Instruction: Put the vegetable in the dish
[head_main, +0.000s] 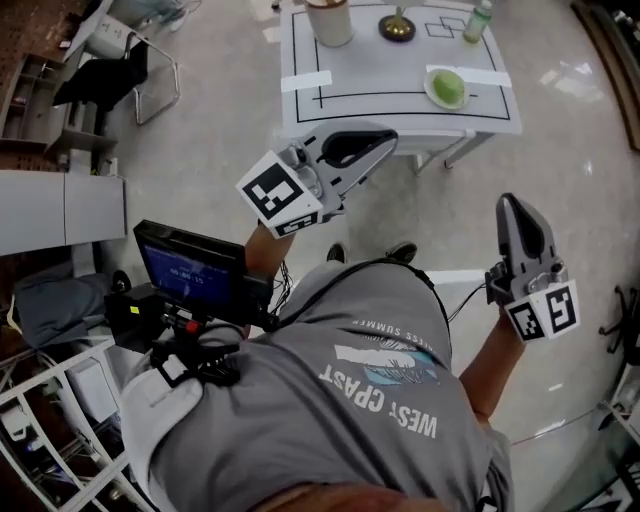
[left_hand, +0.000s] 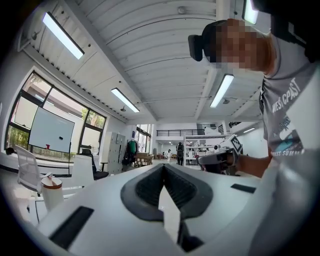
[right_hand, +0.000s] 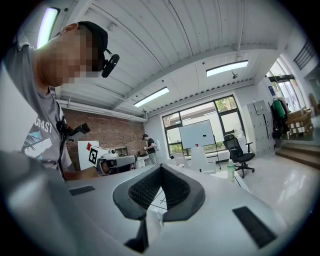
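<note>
Plainly, the grey shirt (head_main: 330, 420) reads "WEST COAST".

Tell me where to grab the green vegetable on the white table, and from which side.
Take the green vegetable across its rounded middle, coming from above: it looks low and roundish, lying near the front edge of the table with open space around it. Finer shape is too small to tell. The right gripper, now shut, would have to open first.
</note>
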